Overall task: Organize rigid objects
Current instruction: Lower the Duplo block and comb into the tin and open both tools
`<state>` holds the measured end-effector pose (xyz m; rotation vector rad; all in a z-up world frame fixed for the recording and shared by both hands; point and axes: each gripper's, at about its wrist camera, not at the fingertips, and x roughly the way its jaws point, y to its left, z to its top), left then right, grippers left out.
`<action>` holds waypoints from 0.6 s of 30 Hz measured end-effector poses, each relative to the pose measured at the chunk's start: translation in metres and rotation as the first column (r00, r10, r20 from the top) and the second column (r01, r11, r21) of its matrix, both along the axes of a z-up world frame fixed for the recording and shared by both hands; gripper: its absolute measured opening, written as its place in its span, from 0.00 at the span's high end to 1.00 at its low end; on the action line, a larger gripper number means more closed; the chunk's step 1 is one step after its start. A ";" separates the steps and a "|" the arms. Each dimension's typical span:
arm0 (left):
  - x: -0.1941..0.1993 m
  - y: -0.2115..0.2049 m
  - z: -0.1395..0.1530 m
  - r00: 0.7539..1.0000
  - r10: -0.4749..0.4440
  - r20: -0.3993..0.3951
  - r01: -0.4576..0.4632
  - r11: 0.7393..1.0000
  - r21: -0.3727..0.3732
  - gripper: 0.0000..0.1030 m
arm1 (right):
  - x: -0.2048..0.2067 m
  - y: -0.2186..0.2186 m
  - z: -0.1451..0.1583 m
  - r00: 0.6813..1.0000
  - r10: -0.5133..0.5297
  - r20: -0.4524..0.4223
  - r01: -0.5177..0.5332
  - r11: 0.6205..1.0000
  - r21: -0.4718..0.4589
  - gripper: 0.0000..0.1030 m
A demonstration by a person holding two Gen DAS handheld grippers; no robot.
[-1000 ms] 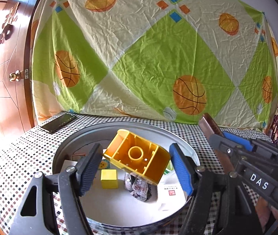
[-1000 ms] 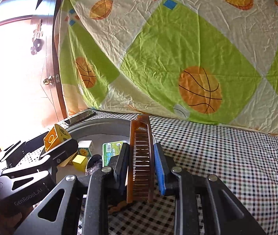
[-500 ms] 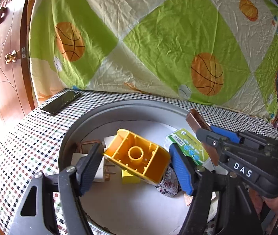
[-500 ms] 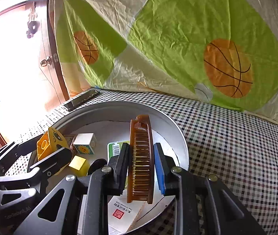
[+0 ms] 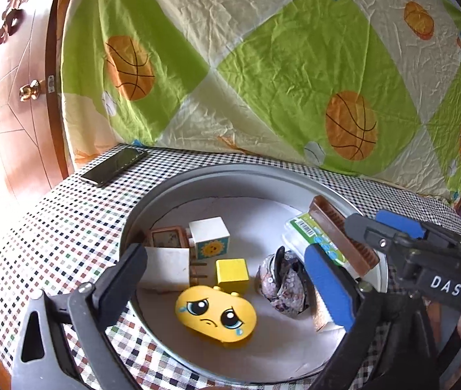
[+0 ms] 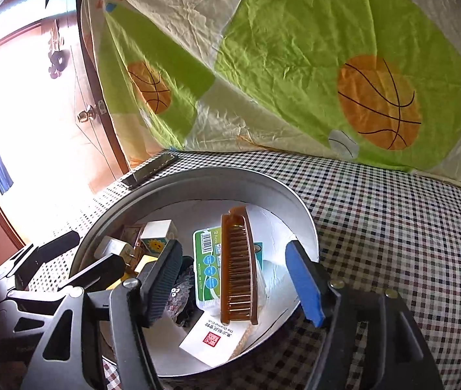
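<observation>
Each view looks forward and downward along its own tongs, from close above the round tray (image 5: 198,178) on the checked counter (image 6: 393,214). The left view sits at the tray's left, the right view at its right. Both share the tray, the comb (image 6: 238,266), the phone (image 5: 113,165) and the hanging cloth (image 5: 263,65).

Checkered table (image 5: 68,227), round metal tray (image 5: 230,175) on it, phone (image 5: 113,165) beside

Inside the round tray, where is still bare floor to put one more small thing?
Bare floor remains at the far side of the round tray, behind the white sun cube, and along the near rim right of the yellow face block. The middle and left are crowded; the brown comb covers the right.
</observation>
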<state>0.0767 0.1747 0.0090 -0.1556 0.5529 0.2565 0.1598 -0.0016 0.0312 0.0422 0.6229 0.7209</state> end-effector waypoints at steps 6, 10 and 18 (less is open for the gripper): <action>-0.014 0.008 0.010 1.000 0.019 0.015 -0.019 0.999 -0.031 0.02 | -0.020 -0.003 0.017 0.999 0.011 0.053 -0.012 1.000 0.023 0.33; -0.022 0.006 0.015 0.999 0.037 0.031 -0.037 0.999 0.011 0.02 | -0.035 -0.005 0.024 0.996 0.017 0.089 -0.019 1.000 0.017 0.33; -0.032 -0.002 0.023 0.997 0.045 0.062 -0.048 0.998 0.046 0.02 | -0.052 -0.011 0.031 0.993 0.035 0.116 -0.038 0.999 0.028 0.33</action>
